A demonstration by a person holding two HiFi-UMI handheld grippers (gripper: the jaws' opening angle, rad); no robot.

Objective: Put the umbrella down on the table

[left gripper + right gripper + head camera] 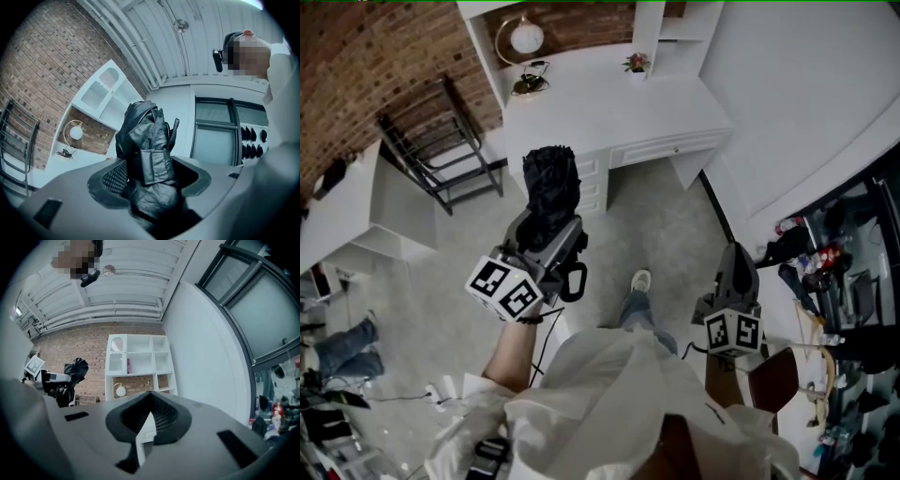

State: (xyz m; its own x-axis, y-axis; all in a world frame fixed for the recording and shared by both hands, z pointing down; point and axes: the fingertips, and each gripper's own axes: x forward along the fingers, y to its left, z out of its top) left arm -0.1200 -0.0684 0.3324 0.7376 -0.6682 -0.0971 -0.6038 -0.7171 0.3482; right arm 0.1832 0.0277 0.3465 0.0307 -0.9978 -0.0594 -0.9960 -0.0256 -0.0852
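Head view looks steeply down; both gripper views look roughly level, close along their jaws, seemingly sharing the white shelf unit (pixel 139 363).

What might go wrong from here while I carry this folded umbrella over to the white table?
Most of the umbrella sticks out past the left tongs, which grip it near one end, so it may tilt or slip out. Its strap loop dangles below and may snag. The table already holds a lamp and a small plant, which a careless set-down might knock.
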